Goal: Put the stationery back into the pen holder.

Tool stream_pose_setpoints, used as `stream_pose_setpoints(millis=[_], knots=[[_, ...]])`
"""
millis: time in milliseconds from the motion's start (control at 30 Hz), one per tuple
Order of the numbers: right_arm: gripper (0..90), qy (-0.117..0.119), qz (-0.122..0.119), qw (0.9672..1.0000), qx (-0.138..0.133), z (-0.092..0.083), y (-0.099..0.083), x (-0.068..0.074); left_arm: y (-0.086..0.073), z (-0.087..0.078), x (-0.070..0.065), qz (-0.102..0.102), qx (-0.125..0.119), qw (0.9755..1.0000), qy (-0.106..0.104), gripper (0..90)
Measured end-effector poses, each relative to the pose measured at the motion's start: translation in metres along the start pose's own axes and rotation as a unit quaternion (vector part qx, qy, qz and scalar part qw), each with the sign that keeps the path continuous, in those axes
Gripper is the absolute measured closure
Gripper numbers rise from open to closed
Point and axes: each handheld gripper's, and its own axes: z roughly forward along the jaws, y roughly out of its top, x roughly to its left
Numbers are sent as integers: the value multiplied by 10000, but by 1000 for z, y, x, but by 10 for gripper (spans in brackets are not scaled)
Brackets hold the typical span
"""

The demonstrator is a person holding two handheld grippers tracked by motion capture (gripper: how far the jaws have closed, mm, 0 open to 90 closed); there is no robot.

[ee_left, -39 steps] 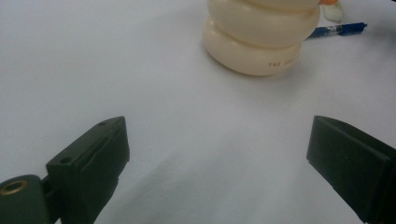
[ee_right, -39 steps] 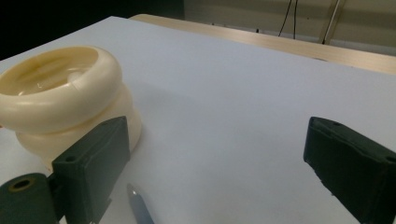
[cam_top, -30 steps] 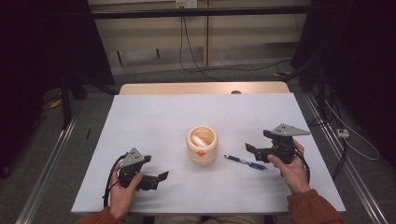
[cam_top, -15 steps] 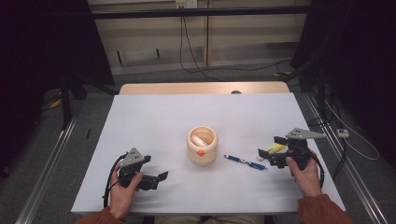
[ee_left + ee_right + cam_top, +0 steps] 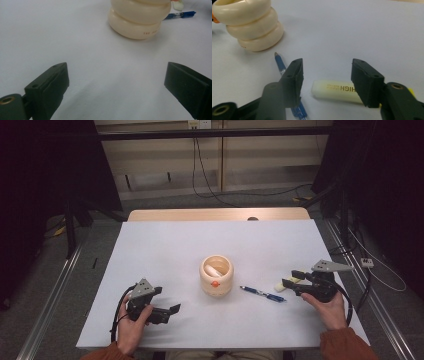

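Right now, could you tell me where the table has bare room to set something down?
The whole far half of the white table, beyond the cream holder, is bare, as is the near strip between the left gripper and right gripper. It is crowded right of the holder: blue pen, pale highlighter.

Highlighter [image 5: 339,91]: far end hidden behind the right-hand jaw in the right gripper view; printed word legible only in part. In the high view, mostly covered by the right gripper [image 5: 294,282]; a pale end shows.
Blue pen [image 5: 287,82]: middle hidden behind the left-hand jaw in the right gripper view; lower end cut off by the bottom edge.
Cream holder [image 5: 138,17]: top cut off by the upper edge in the left gripper view; small red lettering on its base too small to read.
Holder contents [image 5: 216,270]: a white piece and an orange spot, too small to identify.
Left gripper [image 5: 172,310]: jaw gap too small to judge in the high view.
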Motion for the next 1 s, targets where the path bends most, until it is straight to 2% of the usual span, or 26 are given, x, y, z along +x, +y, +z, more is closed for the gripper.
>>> stream_pose_setpoints(millis=[33, 100, 233, 367, 467, 600, 667, 800, 1000], knots=[[464, 27, 46, 10000, 24, 0, 0, -1, 0, 0, 0, 3, 4, 10000, -1, 58], [560, 64, 61, 9998, 196, 2, -2, -2, 0, 0, 0, 5, 12, 10000, -6, 58], [691, 83, 62, 9996, 263, 5, -6, -4, 0, 0, 0, 7, 10, 10000, -11, 58], [899, 25, 172, 9994, 294, 2, -7, -4, 0, 1, 0, 10, 13, 10000, -13, 58], [900, -52, 226, 9989, 397, 4, -8, -6, 0, 0, 0, 15, 7, 10000, -25, 58], [900, -43, 107, 9979, 636, 8, -9, -6, 0, 1, 0, 8, 11, 10000, -25, 58], [900, -101, -40, 9970, 763, 9, -9, -4, 0, 1, 0, 14, 9, 10000, -35, 58], [900, -320, -236, 9926, 1145, 9, -8, 1, 0, 0, -1, 8, 4, 10000, -33, 58], [900, -214, -485, 9883, 1428, 11, -10, 6, 0, 1, -1, 20, 21, 10000, -40, 58]])
